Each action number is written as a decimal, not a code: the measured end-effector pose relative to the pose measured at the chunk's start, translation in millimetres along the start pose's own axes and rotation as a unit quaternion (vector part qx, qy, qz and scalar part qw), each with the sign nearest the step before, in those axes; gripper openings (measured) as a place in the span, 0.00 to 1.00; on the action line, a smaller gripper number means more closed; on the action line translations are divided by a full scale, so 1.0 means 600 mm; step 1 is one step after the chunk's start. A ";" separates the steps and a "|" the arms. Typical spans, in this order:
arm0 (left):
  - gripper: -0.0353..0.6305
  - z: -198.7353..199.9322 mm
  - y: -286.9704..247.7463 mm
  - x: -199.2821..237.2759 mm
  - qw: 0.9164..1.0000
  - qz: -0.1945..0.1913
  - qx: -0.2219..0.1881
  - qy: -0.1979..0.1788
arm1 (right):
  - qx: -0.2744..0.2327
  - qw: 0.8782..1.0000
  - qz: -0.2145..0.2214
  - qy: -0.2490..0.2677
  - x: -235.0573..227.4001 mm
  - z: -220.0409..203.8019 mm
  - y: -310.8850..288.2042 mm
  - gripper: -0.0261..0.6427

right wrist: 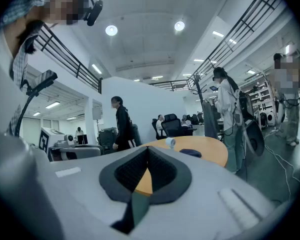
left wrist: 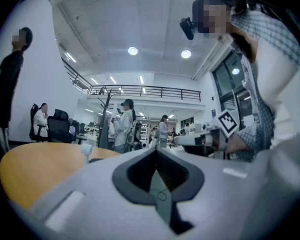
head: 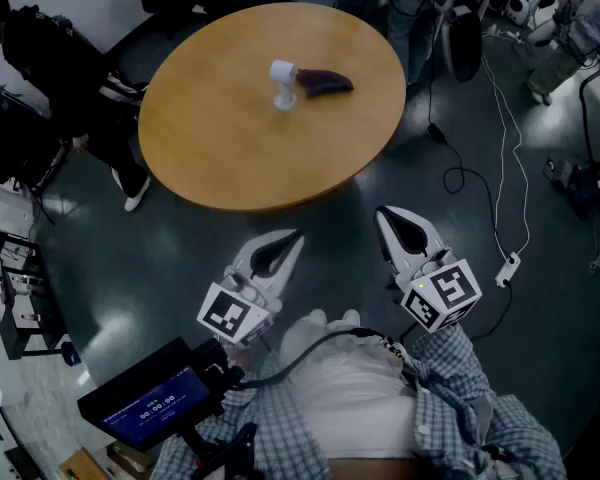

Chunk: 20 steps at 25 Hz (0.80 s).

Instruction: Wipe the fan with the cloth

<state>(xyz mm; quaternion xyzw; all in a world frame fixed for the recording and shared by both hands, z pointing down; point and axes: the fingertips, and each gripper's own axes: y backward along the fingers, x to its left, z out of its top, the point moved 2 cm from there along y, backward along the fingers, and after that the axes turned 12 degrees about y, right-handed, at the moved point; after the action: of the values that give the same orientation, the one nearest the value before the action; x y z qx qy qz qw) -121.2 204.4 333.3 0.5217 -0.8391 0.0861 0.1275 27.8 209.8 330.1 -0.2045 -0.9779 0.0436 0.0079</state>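
At the far left of the head view a person in black [head: 42, 56] stands on the dark floor [head: 130, 268] beside the round wooden surface [head: 210, 148]. Nearer to me, low on the left, a small device with a lit blue screen [head: 156, 401] sits just below my left arm. My left tool [head: 296, 236] is held level out in front of me, off the surface and short of its near edge. Its jaws are closed tip to tip with nothing between them, and its own camera shows the dark pads meeting with only the floor behind the gap. Past it, well apart from both tools, the small white fan [head: 283, 83] stands upright on its stem near the middle of the surface, toward the far side. The dark purple cloth [head: 324, 82] lies crumpled flat just to the fan's right, and I cannot tell whether the two touch. To the right of my left tool, my right tool [head: 384, 213] is also level and over the floor, apart from the surface's edge. Its jaws are closed and empty too. Its own view looks across the tabletop at the fan and cloth beyond the pads. Farther right, a white cable [head: 510, 148] trails across the floor to a power strip [head: 508, 268].
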 end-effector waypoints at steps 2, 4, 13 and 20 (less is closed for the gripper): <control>0.05 0.022 -0.005 -0.012 0.999 -0.014 -0.031 0.001 | 0.001 1.000 0.000 0.000 0.003 0.000 0.000 0.04; 0.06 0.024 -0.003 -0.012 0.999 -0.014 -0.034 0.001 | 0.001 1.000 0.000 0.000 0.003 0.001 0.000 0.04; 0.05 0.001 -0.002 0.000 1.000 0.007 0.002 0.003 | 0.001 1.000 0.000 0.003 -0.003 0.002 0.002 0.04; 0.06 0.008 -0.015 -0.013 1.000 0.016 -0.003 -0.003 | -0.002 1.000 0.005 -0.007 -0.022 0.003 0.013 0.04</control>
<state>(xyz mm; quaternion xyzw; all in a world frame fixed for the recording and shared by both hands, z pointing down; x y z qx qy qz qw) -110.2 205.6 326.4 0.5080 -0.8481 0.0843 0.1249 43.0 211.5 327.8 -0.2091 -0.9769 0.0431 0.0008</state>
